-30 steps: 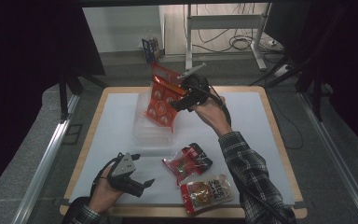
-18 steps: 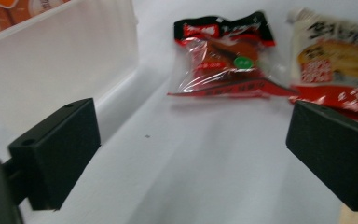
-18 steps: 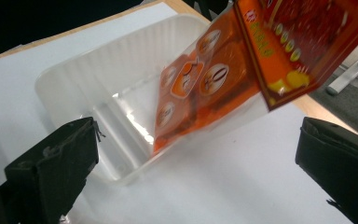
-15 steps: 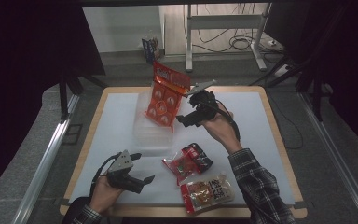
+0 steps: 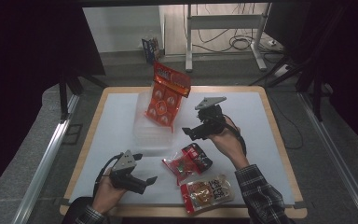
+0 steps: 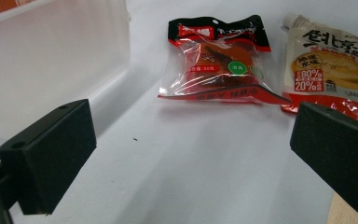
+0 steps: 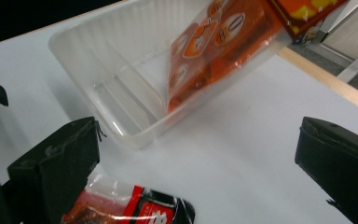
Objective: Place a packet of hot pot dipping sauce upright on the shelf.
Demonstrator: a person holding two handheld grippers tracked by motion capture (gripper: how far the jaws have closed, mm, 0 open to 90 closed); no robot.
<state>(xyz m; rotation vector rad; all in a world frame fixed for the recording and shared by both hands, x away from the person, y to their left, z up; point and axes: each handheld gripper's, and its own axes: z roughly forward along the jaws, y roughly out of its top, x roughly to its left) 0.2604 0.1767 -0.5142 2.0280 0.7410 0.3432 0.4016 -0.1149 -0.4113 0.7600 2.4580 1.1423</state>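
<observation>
R gripper [image 5: 192,132] backed off | orange pack [image 5: 166,95] in tray [image 5: 142,135], clear of fingers

High view: fixed above the near edge, looking forward and down over the whole surface [image 5: 116,121]. Left gripper view: very low and close, facing along the black jaws toward the red packet [image 6: 216,60] and the pouch [image 6: 328,60]. Right gripper view: higher, tilted down on the clear tray [image 7: 121,79]. Shared by all three: tray and red packet.
</observation>
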